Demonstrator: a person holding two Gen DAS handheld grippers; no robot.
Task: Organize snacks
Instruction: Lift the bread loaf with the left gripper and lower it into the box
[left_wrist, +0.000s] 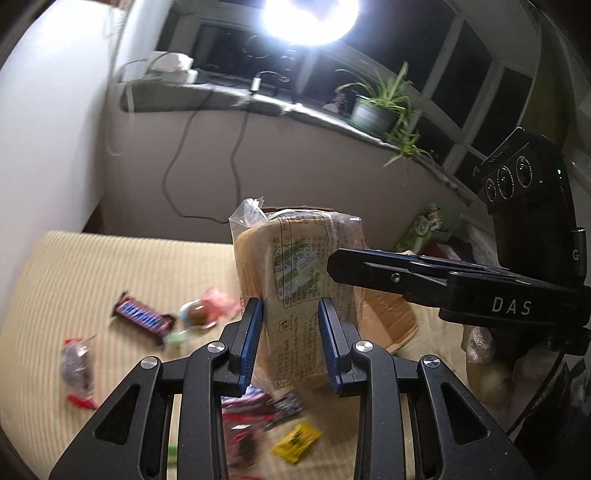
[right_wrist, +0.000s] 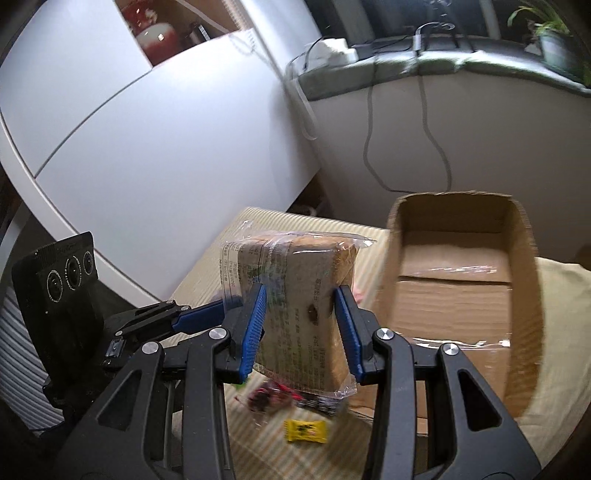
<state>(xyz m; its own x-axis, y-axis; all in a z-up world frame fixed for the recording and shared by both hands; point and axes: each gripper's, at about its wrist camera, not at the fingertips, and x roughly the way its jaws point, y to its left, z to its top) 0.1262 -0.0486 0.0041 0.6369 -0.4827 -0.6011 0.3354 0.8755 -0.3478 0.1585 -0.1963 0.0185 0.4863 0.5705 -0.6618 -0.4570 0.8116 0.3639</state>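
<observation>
A clear-wrapped loaf of brown bread (left_wrist: 295, 258) hangs above the striped beige cloth (left_wrist: 92, 273), gripped from two sides. My left gripper (left_wrist: 290, 306) is shut on its lower part, blue pads pressing both faces. My right gripper (right_wrist: 303, 291) is shut on the same bread (right_wrist: 295, 266). In the left wrist view the right gripper (left_wrist: 334, 264) comes in from the right. In the right wrist view the left gripper (right_wrist: 207, 314) reaches in from the left. An open cardboard box (right_wrist: 521, 280) stands empty just right of the bread.
Loose snacks lie on the cloth: a dark chocolate bar (left_wrist: 142, 314), a red-ended candy (left_wrist: 75, 365), a yellow sachet (right_wrist: 304, 430) and dark packets (left_wrist: 258, 410). Behind are a white cabinet (right_wrist: 147, 129), hanging cables (left_wrist: 177, 158) and a sill with a potted plant (left_wrist: 373, 110).
</observation>
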